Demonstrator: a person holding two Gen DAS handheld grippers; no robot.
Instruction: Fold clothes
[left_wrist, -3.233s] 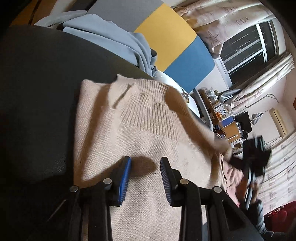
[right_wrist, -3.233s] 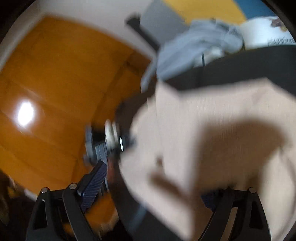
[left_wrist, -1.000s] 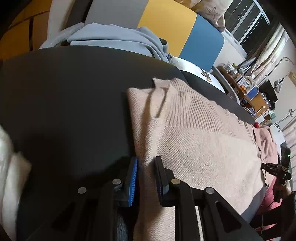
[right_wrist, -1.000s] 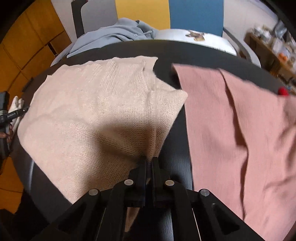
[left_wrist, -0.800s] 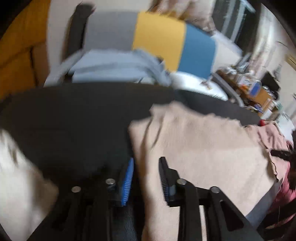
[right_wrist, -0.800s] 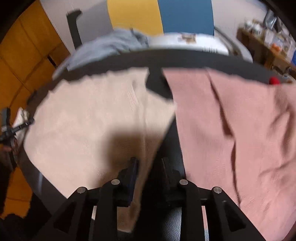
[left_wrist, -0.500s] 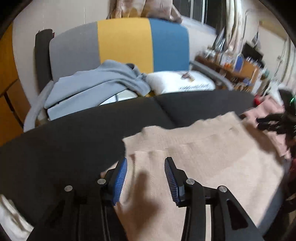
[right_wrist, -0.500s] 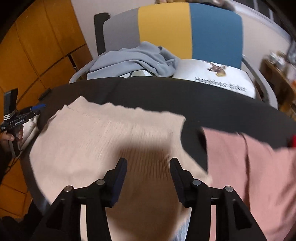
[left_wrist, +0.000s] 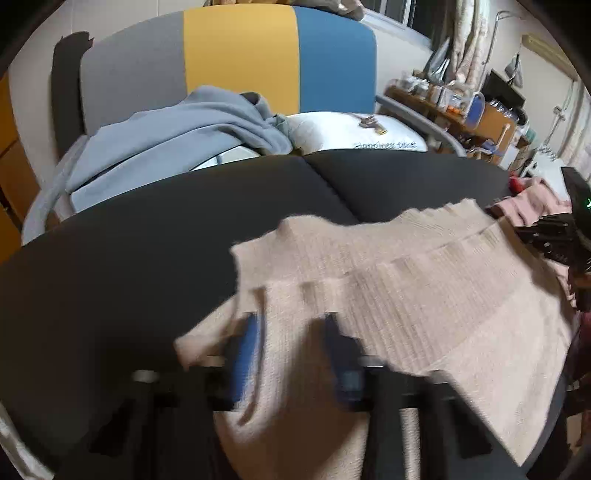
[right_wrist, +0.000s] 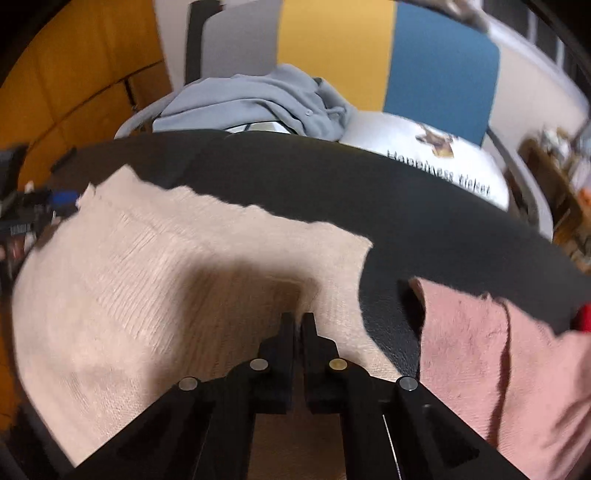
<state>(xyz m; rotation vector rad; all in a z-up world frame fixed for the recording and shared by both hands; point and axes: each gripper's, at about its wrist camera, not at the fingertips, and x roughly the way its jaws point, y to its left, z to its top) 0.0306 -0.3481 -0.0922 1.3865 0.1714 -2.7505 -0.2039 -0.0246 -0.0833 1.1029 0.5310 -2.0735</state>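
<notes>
Both the left gripper (left_wrist: 291, 354) and right gripper (right_wrist: 298, 325) clench pinches of the beige sweater (right_wrist: 155, 280) spread ahead of their jaws, so a thin bite risks slipping free mid-fold, dropping the knit crooked.

A chair (left_wrist: 258, 55) with a backrest panelled in grey, yellow and blue is seen behind the dark tabletop (left_wrist: 129, 240). A pale blue-grey hooded garment (left_wrist: 177, 129) is draped over its seat, touching a white cushion (left_wrist: 351, 133) printed with dark lettering and a small brown figure. Orange-brown wooden cabinet doors (right_wrist: 74, 74) are shown at the left of the right wrist view. A cluttered wooden shelf (left_wrist: 461, 107) and patterned curtains (left_wrist: 465, 40) are visible at the far right of the left wrist view.
</notes>
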